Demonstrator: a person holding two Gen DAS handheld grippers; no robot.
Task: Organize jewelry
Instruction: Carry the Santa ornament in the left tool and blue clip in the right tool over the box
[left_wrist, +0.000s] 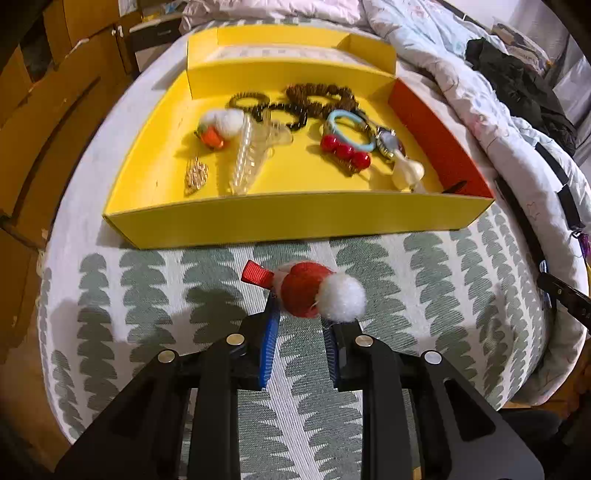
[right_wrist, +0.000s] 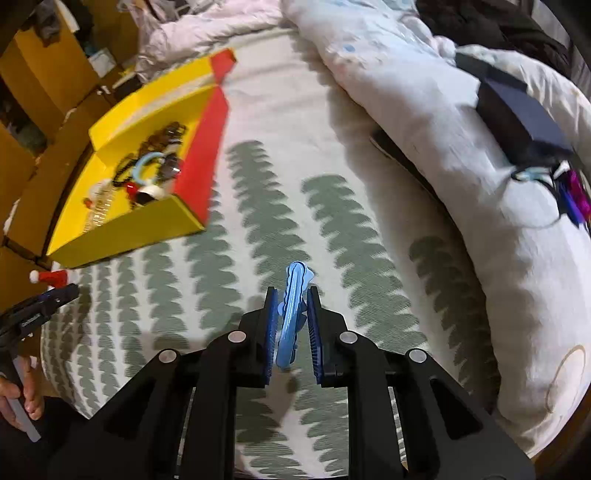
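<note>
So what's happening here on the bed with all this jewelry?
A person is sorting accessories into a yellow tray on the bed. The left gripper holds a red Santa-hat hair clip just in front of the tray. The right gripper holds a light blue hair clip upright between its fingers. Bracelets, a watch and other clips already lie in the tray.

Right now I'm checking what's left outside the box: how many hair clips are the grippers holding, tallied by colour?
Red Santa-hat clip, in the left gripper: 1
Blue clip, in the right gripper: 1
Total: 2
</note>
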